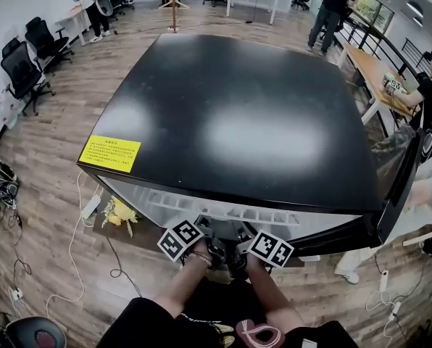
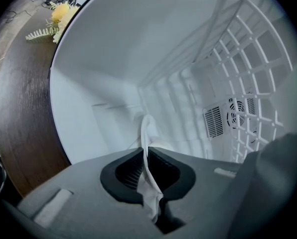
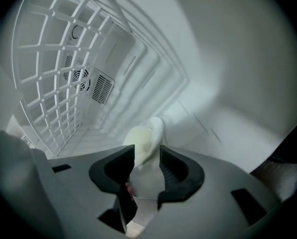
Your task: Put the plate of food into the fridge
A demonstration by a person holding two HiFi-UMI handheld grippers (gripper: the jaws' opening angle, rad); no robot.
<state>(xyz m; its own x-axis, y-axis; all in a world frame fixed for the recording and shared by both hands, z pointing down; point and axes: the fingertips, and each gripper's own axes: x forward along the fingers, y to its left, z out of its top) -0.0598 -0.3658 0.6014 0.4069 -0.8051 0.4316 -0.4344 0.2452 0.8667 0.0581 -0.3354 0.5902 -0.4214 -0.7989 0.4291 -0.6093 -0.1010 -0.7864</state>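
Observation:
Both grippers reach into the open black fridge (image 1: 238,122), low at its front; only their marker cubes (image 1: 180,239) (image 1: 271,249) show in the head view. In the left gripper view the left gripper (image 2: 144,156) is shut on the thin white rim of the plate (image 2: 147,131), which stands out into the white fridge interior. In the right gripper view the right gripper (image 3: 147,156) stands open around the other side of the plate (image 3: 148,180), which carries a pale yellowish food (image 3: 141,138); there is a gap beside its pads. The rest of the plate is hidden.
A white wire shelf (image 2: 248,59) (image 3: 54,73) and a fan vent (image 2: 233,116) (image 3: 96,86) line the fridge's interior. The fridge door (image 1: 401,187) hangs open at the right. Yellow flowers (image 1: 118,212) and cables lie on the wooden floor at the left. People, desks and office chairs stand further off.

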